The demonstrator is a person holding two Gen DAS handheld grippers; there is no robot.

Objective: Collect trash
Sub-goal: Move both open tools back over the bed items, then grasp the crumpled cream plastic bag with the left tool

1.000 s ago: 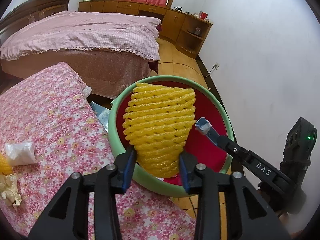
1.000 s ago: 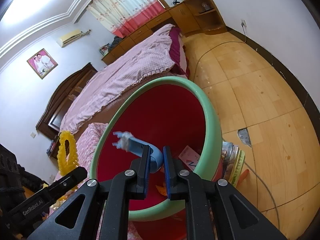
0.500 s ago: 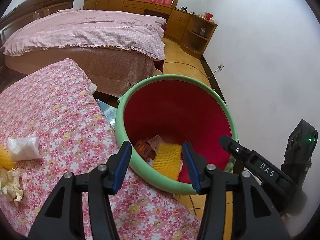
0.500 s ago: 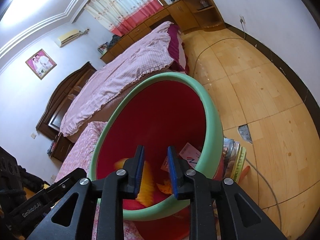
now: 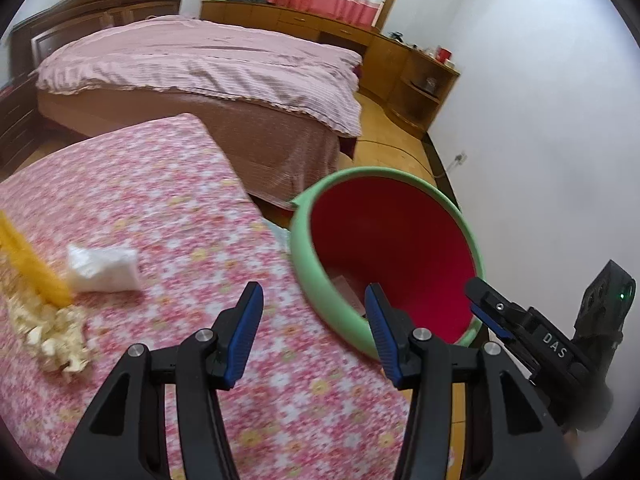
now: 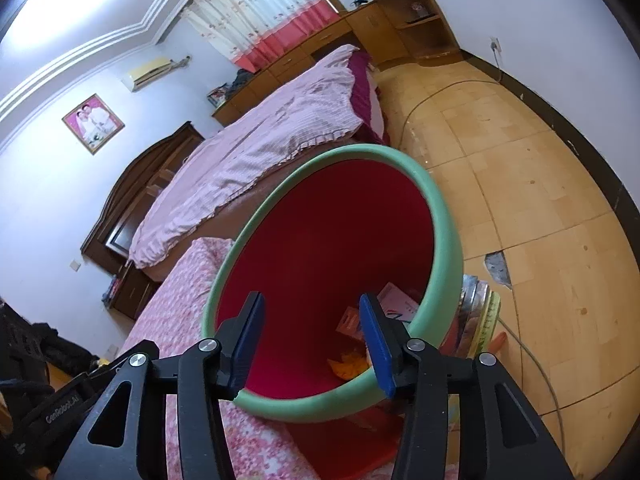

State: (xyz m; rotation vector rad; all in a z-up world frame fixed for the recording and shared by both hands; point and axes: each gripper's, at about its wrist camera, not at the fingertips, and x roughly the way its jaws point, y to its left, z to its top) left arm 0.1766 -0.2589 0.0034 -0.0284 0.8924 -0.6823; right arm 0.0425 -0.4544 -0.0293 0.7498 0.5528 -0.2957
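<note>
Both tools gape wide and carry nothing: my left tool [image 5: 312, 328] and right tool [image 6: 310, 340]. Ahead of my right one sits the red bin [image 6: 444, 240]; the white wad [image 5: 102, 268] and yellow netting [image 5: 30, 268] lie left of my left one on the floral desk [image 5: 160, 200].

I logged: white walls [image 5: 540, 120] | wood-tile floor [image 6: 540, 208] | pink-covered bed [image 5: 208, 64] | wooden cabinets [image 5: 404, 60] | curtained window [image 6: 256, 12] | framed portrait [image 6: 93, 123]
</note>
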